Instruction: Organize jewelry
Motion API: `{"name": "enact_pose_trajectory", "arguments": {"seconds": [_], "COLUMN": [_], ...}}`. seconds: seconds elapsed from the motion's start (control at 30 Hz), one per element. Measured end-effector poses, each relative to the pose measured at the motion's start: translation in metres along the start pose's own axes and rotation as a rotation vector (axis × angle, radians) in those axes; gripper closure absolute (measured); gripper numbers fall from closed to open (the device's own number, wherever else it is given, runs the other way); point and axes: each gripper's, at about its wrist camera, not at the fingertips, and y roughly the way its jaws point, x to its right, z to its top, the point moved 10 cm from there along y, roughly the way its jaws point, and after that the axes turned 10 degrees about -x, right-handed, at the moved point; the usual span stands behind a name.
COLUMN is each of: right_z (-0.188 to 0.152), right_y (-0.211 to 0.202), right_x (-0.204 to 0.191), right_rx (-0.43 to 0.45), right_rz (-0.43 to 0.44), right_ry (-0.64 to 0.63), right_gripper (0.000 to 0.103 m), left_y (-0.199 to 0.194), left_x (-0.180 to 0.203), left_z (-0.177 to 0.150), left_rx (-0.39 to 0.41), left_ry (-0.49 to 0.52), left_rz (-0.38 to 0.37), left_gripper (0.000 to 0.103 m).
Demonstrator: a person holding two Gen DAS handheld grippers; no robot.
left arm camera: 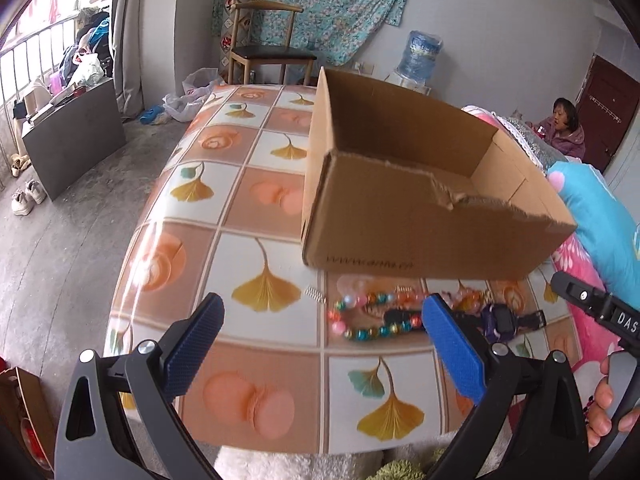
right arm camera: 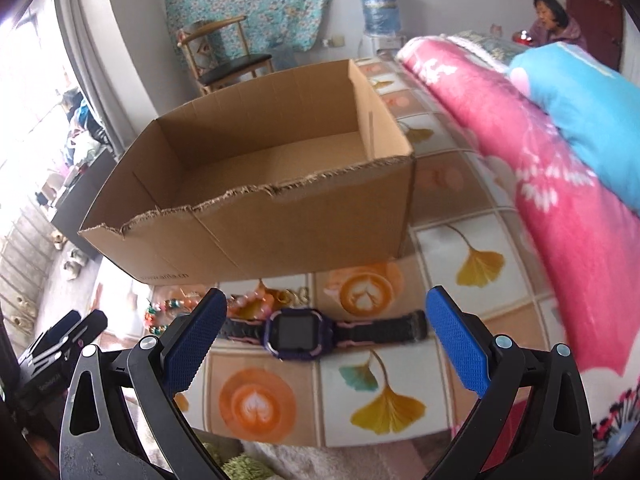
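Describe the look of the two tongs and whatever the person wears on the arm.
Both the left tongs and the right tongs have black plastic frames with silver rivets and flat, textured blue pads. The right unit carries white lettering. One sleeve is bright blue.

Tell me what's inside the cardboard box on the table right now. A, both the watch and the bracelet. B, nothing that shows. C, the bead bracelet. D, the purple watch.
B: the cardboard box shows only a bare floor from the right wrist view, while the purple watch and the bead bracelet both lie on the table in front of it.
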Motion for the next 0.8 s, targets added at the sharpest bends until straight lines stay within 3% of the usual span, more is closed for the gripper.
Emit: {"name": "enact_pose_trajectory", "arguments": {"seconds": [0.27, 0.6, 0.8], "right_z": [0.023, 0.056, 0.043], "right_y": [0.030, 0.043, 0.043], "right_x": [-0.016, -0.017, 0.006], "right_rx": [-0.073, -0.090, -0.120], "right_rz": [0.038, 0.063, 0.009], "right_ry": [-0.045, -0.040, -0.033], "right_gripper": [0.007, 0.007, 0.007], "left_y": [0.029, 0.052, 0.050], "left_x": [-0.005, -0.017, -0.027], "left_z": [0.034, 0.062, 0.049], "left_rx": [-0.034, -0.065, -0.096], "left_ry": [0.029, 0.006, 0.027], "left_rz": [0.119, 0.140, 0.139], "left_gripper": [0.006, 0.005, 0.005]}}
